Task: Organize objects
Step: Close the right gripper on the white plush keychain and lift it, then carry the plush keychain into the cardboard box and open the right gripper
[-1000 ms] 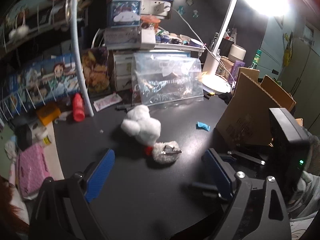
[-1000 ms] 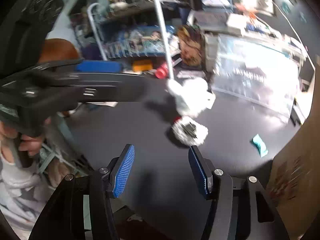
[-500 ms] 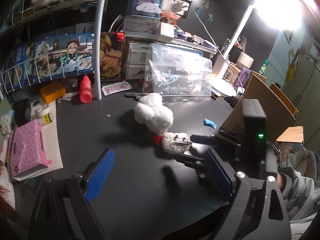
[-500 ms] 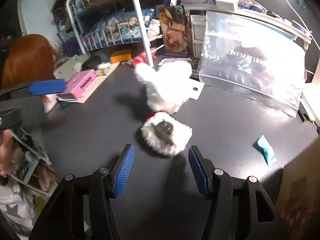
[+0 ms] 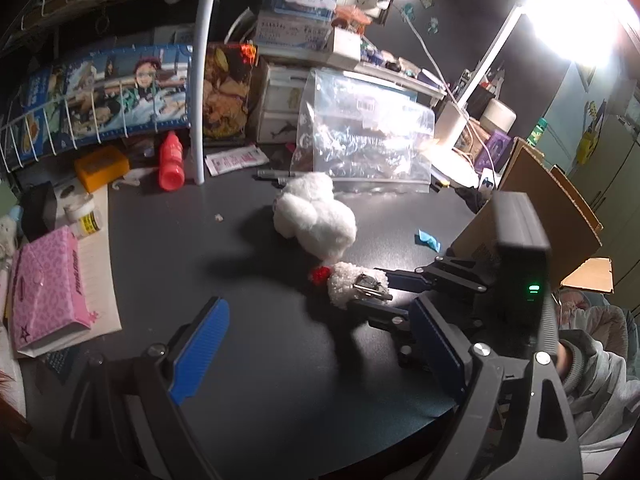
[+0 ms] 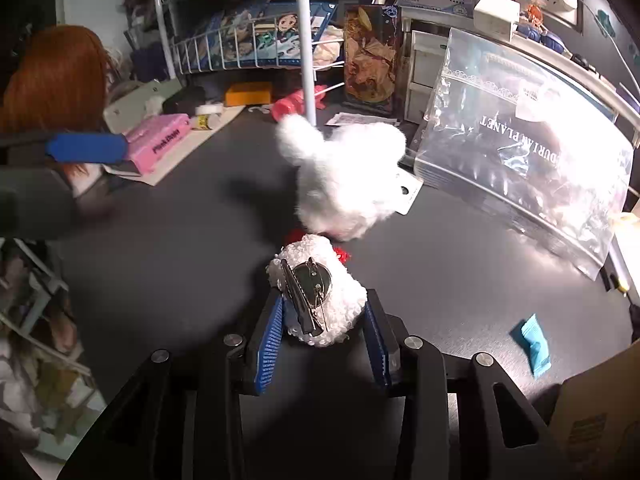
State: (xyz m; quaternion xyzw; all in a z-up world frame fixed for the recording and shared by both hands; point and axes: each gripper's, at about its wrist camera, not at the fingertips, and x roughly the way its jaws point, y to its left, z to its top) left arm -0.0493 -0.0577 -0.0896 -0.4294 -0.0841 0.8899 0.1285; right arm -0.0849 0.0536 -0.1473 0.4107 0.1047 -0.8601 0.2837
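A small fluffy white hair clip (image 6: 320, 300) with a metal clasp and a red tuft lies on the black desk (image 6: 160, 260). My right gripper (image 6: 325, 304) has its blue pads on both sides of the clip, and its jaws are closing on it. The left wrist view shows that right gripper (image 5: 376, 292) reaching in from the right onto the clip (image 5: 348, 284). Just beyond the clip lies a larger white plush toy (image 6: 344, 176) with a tag. My left gripper (image 5: 316, 306) is open and holds nothing, short of the clip and above the desk.
A clear plastic bag (image 5: 360, 140) leans at the back. A blue wrapper (image 6: 532, 344) and a cardboard box (image 5: 552, 208) are on the right. A pink box (image 5: 44, 288), a red bottle (image 5: 171, 162) and a white pole (image 5: 200, 80) stand on the left.
My right gripper has moved forward and down onto the fluffy clip, and its jaws have narrowed around it. The left gripper has dipped slightly and stayed open.
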